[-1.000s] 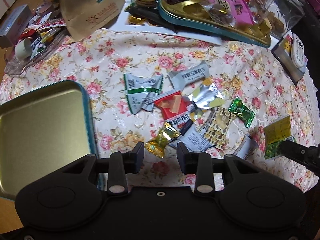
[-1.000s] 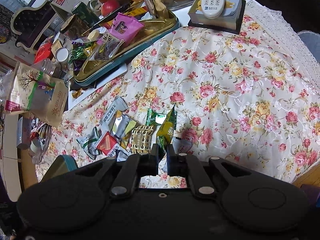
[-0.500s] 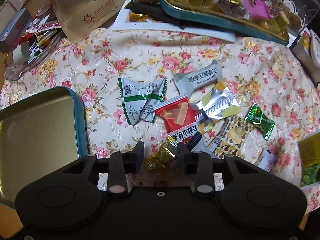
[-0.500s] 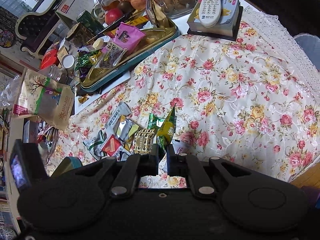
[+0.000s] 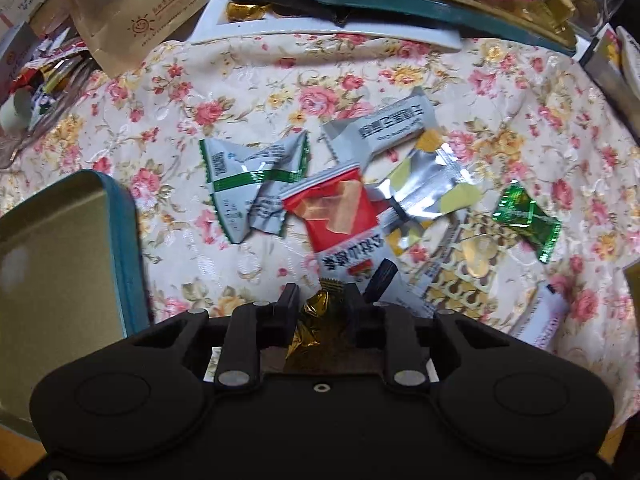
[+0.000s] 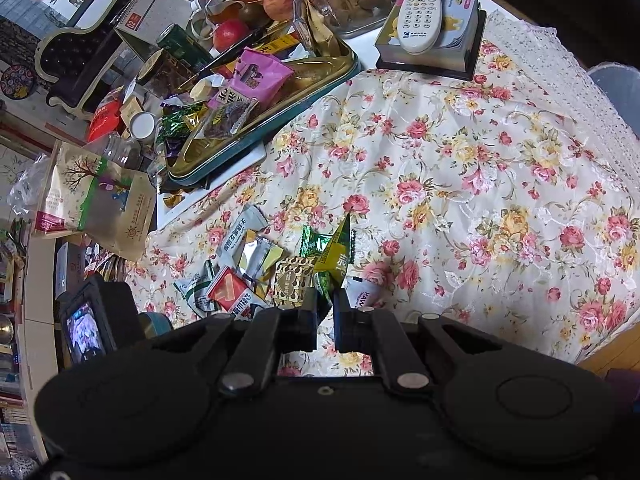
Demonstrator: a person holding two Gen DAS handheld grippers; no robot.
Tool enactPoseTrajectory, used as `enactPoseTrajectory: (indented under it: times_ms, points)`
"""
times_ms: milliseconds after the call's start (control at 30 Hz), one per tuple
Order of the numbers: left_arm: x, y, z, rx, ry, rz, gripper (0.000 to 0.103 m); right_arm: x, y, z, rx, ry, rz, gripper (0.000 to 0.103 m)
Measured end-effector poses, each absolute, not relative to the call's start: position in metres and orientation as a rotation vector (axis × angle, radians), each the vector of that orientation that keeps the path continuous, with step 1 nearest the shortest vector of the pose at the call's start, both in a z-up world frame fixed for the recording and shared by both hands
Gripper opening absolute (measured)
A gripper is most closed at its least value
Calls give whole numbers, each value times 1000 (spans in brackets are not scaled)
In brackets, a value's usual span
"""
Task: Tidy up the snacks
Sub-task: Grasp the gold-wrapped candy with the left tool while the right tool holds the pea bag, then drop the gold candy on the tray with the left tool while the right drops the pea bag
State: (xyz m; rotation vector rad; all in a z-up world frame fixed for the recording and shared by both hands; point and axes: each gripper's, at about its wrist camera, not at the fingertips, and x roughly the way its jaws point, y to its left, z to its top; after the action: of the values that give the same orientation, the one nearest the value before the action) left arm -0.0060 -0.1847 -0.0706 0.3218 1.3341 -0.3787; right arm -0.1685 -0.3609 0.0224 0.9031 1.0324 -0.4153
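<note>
Left gripper [image 5: 319, 300] just closed around gold-foil candy [image 5: 311, 326] (beside open tin [image 5: 128, 240]), pads seemingly touching. Right gripper [image 6: 325, 303] clamped on yellow-green packet [image 6: 336, 254].

A table draped in a cream floral cloth [image 6: 460, 184] with a lace edge. Upper left, a dark tufted sofa [image 6: 76, 56]; lower right, a strip of wooden floor [image 6: 612, 354].

White remote control [image 6: 420, 16] lies on a boxed stack [image 6: 436, 46] at 1 o'clock in the right wrist view. Apples [image 6: 278, 0] at 11 o'clock. Floral cloth [image 6: 460, 184] covers the bench. Desk calendar [image 6: 154, 14] stands at 10 o'clock.
</note>
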Motion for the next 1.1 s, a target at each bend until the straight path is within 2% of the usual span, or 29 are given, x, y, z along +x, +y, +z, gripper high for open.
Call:
enactPoseTrajectory:
  times_ms: [567, 867, 1100]
  points:
    - [-2, -145, -3, 202, 1297, -334, 31, -169, -365, 37, 957, 959, -391, 8]
    - [14, -84, 22, 121, 1276, -249, 31, -139, -326, 38, 857, 1003, -334, 8]
    - [32, -20, 22, 35, 1284, -105, 31, -103, -263, 43, 762, 1055, -204, 8]
